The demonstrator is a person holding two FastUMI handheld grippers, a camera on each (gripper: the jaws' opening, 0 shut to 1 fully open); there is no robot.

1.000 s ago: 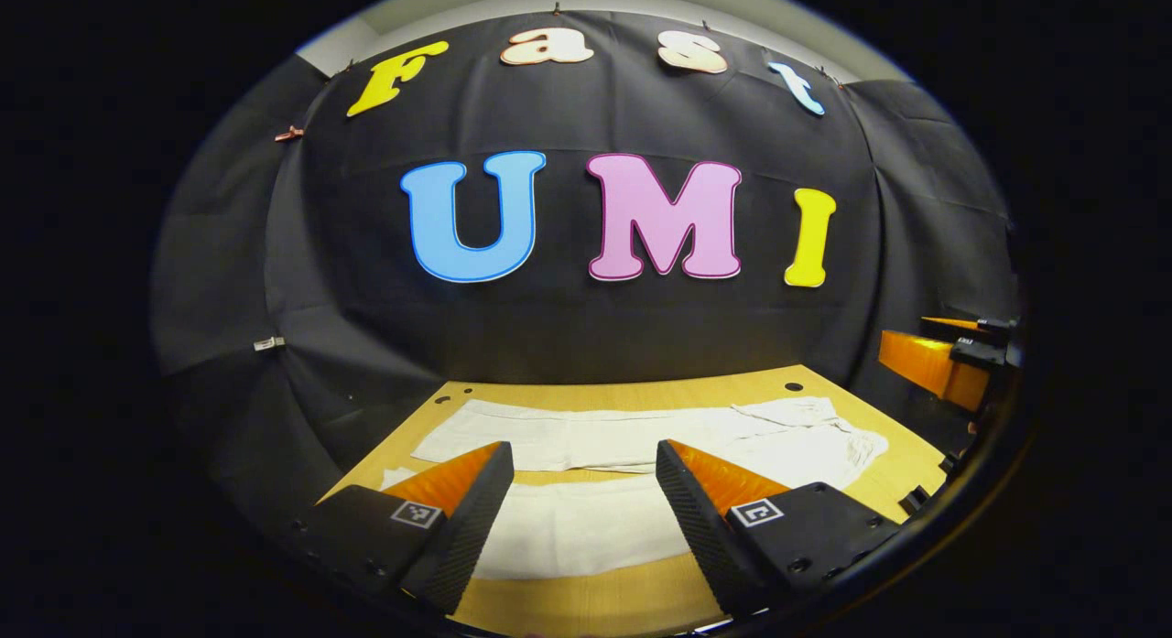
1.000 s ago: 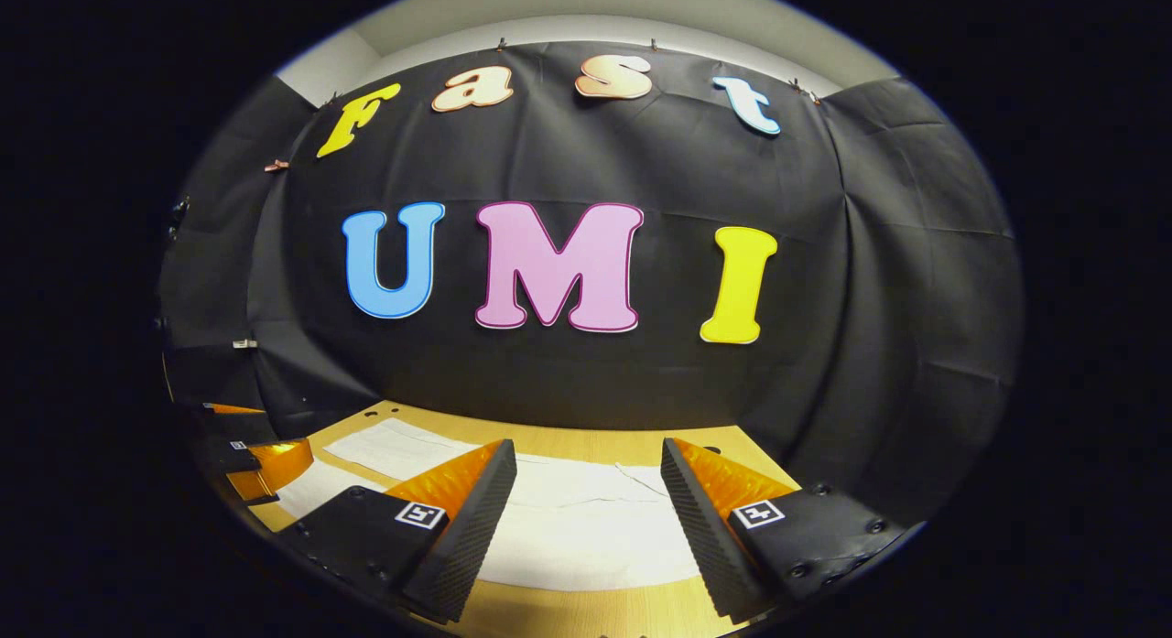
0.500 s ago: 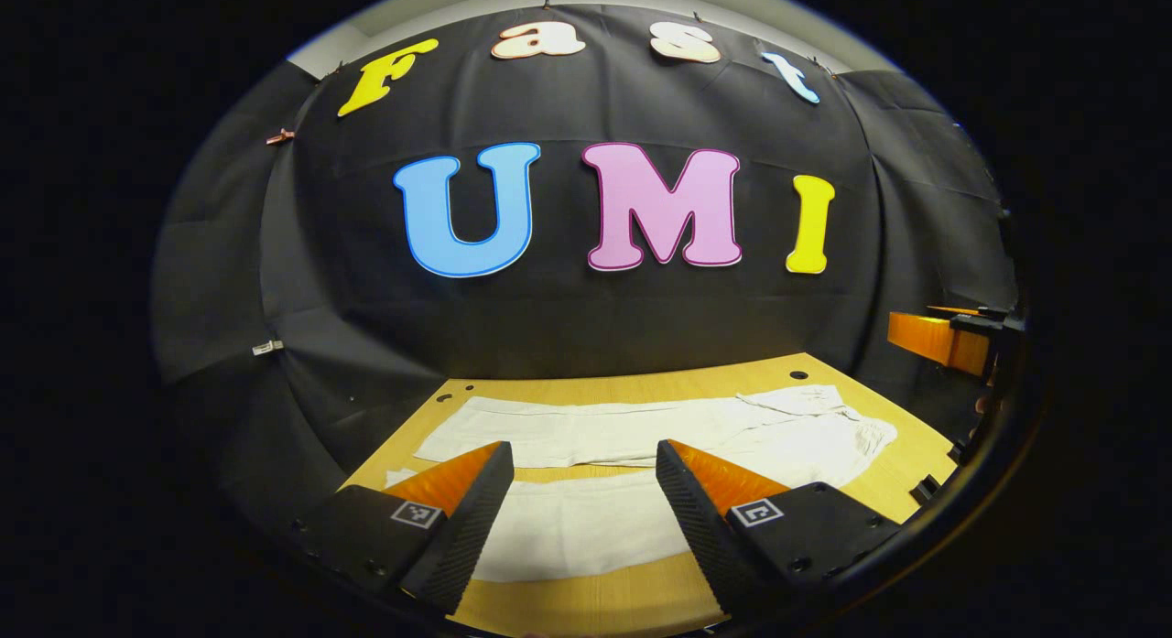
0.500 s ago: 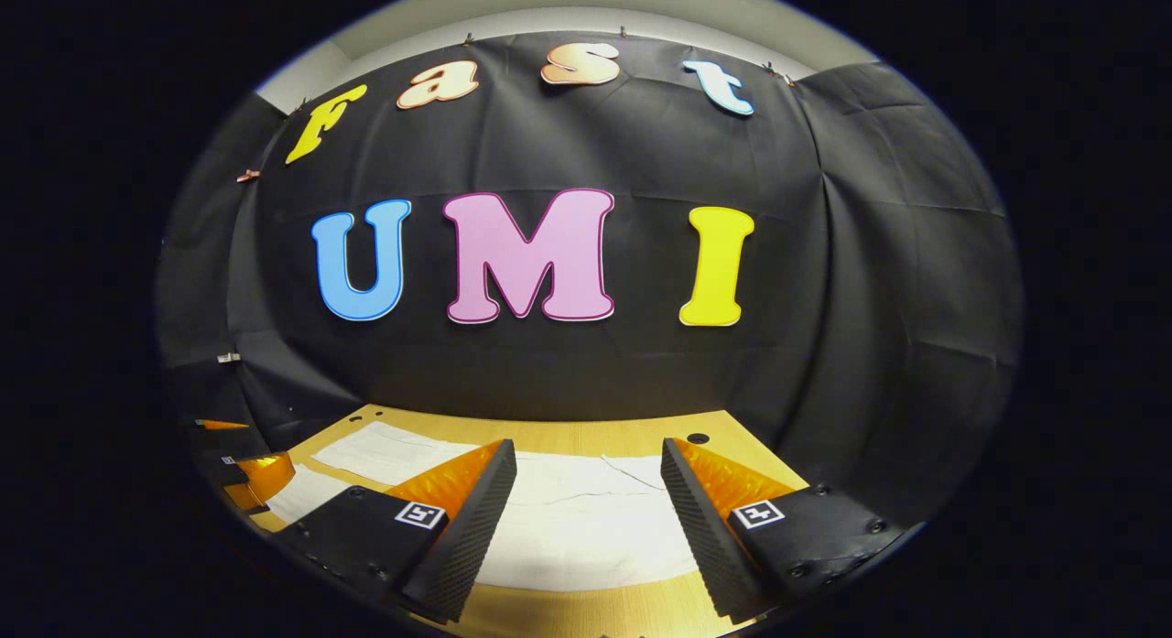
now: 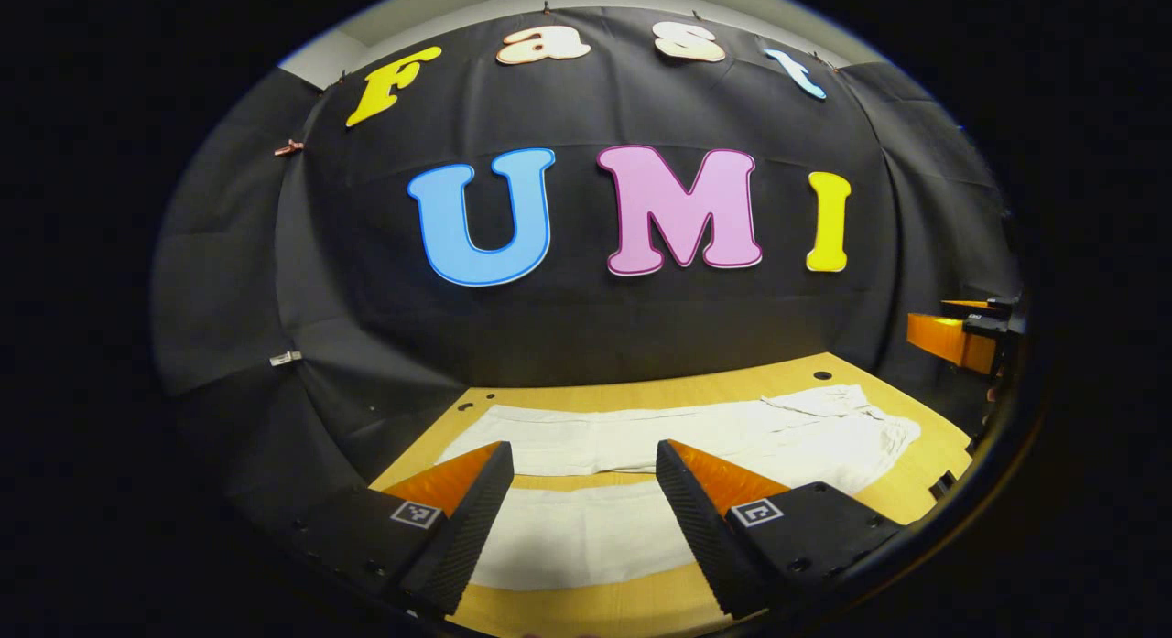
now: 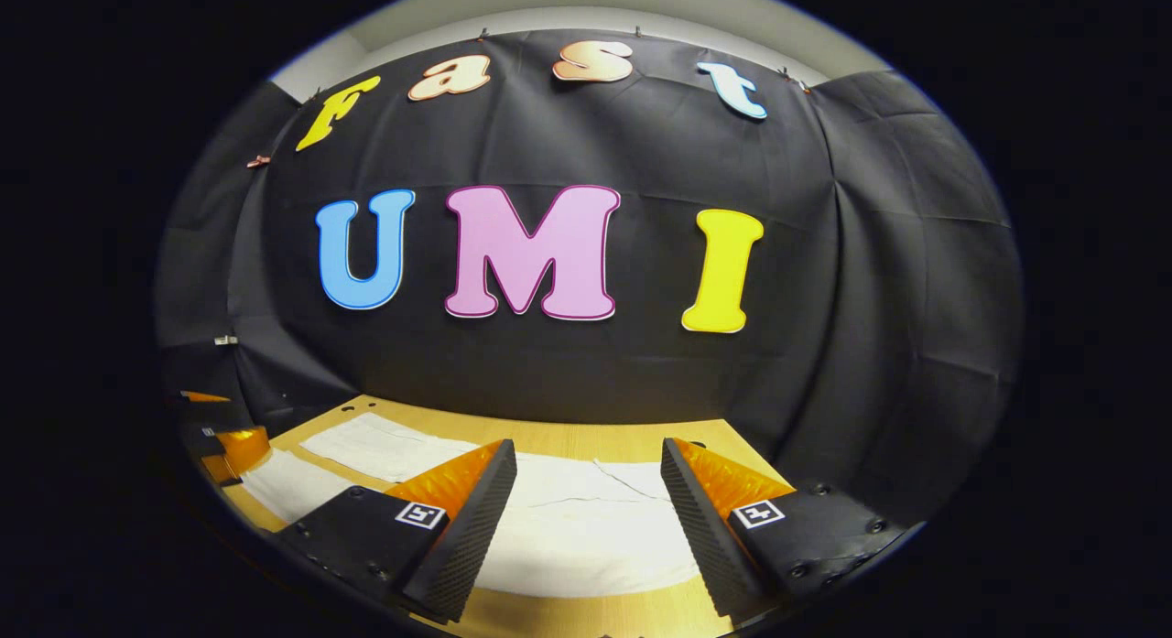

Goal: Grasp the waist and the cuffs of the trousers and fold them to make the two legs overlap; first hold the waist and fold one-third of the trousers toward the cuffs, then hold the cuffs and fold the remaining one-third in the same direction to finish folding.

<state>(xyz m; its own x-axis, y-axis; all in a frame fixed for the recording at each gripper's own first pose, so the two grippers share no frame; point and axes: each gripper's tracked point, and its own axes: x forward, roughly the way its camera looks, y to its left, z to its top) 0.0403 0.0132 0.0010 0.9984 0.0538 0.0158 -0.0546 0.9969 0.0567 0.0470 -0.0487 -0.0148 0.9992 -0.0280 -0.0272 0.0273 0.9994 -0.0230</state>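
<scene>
White trousers [image 5: 641, 441] lie flat on the wooden table [image 5: 586, 395], legs apart and running left, the waist [image 5: 861, 432] at the right. My left gripper [image 5: 583, 492] hovers open above the near leg [image 5: 577, 533], holding nothing. In the right gripper view the trousers [image 6: 577, 528] spread below my right gripper [image 6: 586, 496], which is open over the waist end. The other gripper [image 5: 961, 336] shows at the far right of the left gripper view, and the other gripper [image 6: 224, 446] at the far left of the right gripper view.
The black cloth wall stands close behind the table's far edge. Small holes [image 5: 815, 376] dot the table's far corners. Bare wood [image 5: 595, 610] runs along the near edge in front of the trousers.
Both cameras drifted slightly: the scene shifted right and a little down in the left gripper view, and the right gripper view swung a touch left and back. The trousers have not moved.
</scene>
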